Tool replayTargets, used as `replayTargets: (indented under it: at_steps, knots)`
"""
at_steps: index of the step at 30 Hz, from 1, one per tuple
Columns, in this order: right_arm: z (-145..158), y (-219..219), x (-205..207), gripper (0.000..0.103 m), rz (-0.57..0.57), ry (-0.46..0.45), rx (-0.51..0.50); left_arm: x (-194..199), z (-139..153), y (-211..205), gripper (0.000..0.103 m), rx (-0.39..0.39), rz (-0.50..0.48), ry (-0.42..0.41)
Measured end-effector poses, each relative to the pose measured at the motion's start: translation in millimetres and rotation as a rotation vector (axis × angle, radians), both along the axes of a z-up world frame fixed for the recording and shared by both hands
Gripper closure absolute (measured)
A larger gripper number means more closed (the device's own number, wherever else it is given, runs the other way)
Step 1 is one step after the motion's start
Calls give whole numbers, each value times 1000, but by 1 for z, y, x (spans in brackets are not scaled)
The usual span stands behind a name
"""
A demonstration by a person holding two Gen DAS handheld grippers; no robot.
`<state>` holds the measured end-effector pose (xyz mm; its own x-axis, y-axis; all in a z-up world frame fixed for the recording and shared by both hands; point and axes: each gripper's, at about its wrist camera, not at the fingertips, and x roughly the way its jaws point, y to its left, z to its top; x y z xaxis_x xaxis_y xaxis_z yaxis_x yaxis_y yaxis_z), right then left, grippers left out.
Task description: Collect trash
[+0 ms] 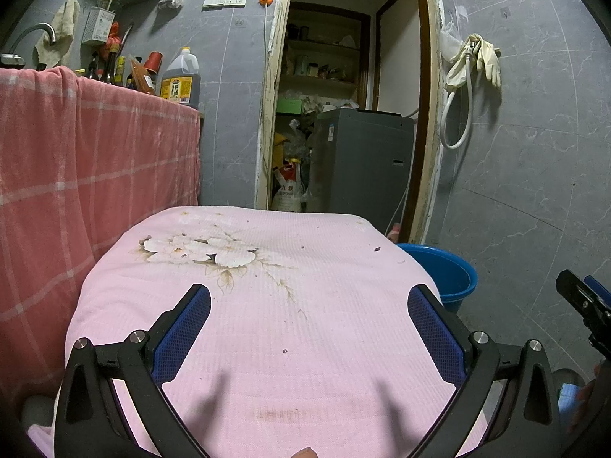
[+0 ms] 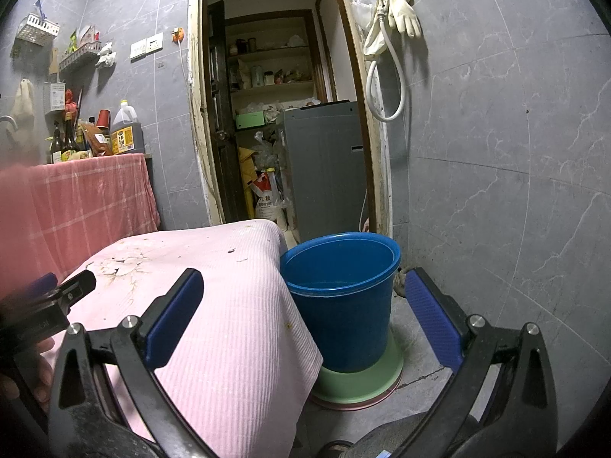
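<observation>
Hovering above a pink cloth (image 1: 267, 305) spread over a low counter, the left tongs (image 1: 309, 320) stand released, their blue pads (image 1: 183, 328) wide apart with nothing between them. The right tongs (image 2: 305, 313) are likewise released and empty, one pad over the cloth's hanging corner, the other over the floor beyond a blue bucket (image 2: 343, 305).

The trash visible here is only small dark crumbs (image 1: 377, 249) scattered on the cloth: one near the far right edge, one (image 1: 284, 351) nearer the left tongs, and a few faint specks toward the printed flower (image 1: 198, 250). What they are made of is too small to tell. No larger litter shows in either view.

By their look, such bits would be nearly weightless and easily crushed or flicked away. The wide pads would probably close on cloth as much as on a crumb, since the soft fabric will bunch under any pinch. A safer hold may be the cloth itself: it is light, limp and not slippery, and could be taken at an edge or at the hanging corner (image 2: 290, 351) and tipped toward the bucket.

The bucket stands on the floor just beside that corner, seated in a green basin (image 2: 359, 381), open-topped; no contents can be made out.
</observation>
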<state>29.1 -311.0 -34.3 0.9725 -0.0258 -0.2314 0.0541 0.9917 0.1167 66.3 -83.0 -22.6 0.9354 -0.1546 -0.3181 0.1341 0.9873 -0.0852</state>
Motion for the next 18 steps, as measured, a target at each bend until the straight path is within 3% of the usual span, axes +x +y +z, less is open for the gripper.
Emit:
replayTargets:
  at_steps: [18]
  knots:
    - [0, 1, 0, 0, -1, 1, 1, 0, -2, -4, 2, -5, 28, 21]
